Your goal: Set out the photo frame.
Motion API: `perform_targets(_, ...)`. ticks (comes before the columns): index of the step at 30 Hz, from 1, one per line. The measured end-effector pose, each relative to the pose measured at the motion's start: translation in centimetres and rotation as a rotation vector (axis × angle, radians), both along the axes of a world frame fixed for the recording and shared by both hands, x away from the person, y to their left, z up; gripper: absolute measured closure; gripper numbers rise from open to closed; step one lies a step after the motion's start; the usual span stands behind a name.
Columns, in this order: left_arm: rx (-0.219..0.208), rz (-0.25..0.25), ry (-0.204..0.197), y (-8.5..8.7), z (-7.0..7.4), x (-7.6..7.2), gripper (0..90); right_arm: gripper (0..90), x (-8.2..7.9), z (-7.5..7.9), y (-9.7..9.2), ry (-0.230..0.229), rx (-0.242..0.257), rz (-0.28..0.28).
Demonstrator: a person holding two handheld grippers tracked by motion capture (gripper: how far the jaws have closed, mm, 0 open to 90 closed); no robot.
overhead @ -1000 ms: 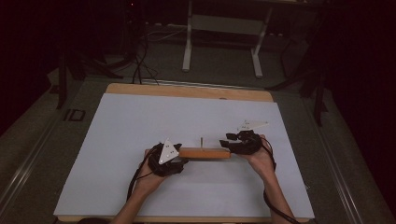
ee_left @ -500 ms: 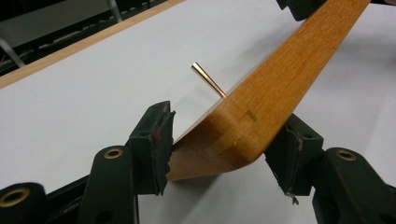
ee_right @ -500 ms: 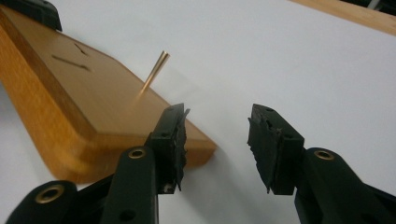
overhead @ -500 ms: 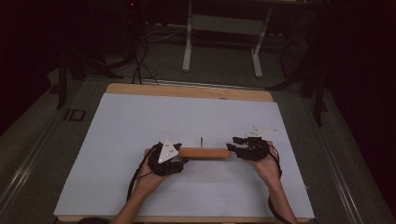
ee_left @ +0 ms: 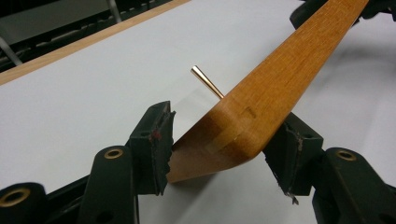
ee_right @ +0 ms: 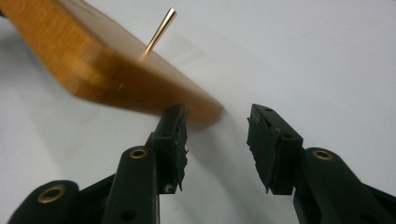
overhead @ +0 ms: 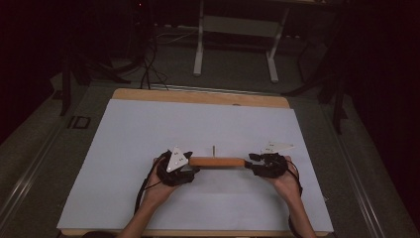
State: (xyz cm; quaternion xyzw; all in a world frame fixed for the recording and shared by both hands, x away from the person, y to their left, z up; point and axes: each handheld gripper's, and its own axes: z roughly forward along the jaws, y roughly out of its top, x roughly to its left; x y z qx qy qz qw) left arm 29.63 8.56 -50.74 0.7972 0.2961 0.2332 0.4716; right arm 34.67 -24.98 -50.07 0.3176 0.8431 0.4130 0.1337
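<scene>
A flat wooden board [overhead: 218,161] with a thin upright pin [overhead: 213,148] in its middle lies across the white sheet between my two grippers. My left gripper [overhead: 190,166] is shut on the board's left end; in the left gripper view both pads [ee_left: 156,140] press the board [ee_left: 280,79] from the sides, with the pin [ee_left: 205,81] behind it. My right gripper [overhead: 250,161] sits at the board's right end. Its jaws have just been closing a little, and in the right gripper view the gripper [ee_right: 219,123] is open with nothing between the pads. The board's corner [ee_right: 93,65] lies just ahead of its left jaw.
The white sheet [overhead: 148,129] covers most of a wooden table whose far edge [overhead: 198,96] shows as a bare strip. A metal stand [overhead: 237,44] and cables are on the dark floor beyond the table.
My right gripper has moved a little right and toward the near edge, coming level with the board's right end. The left gripper and the board have kept still.
</scene>
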Motion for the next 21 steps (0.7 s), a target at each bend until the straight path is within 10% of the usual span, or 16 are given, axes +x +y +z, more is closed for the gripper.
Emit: perform_targets(21,-0.019,0.003,0.008,0.1,0.0,0.3,44.9,43.2,-0.6,0.0,1.7,-0.052,0.023,0.124)
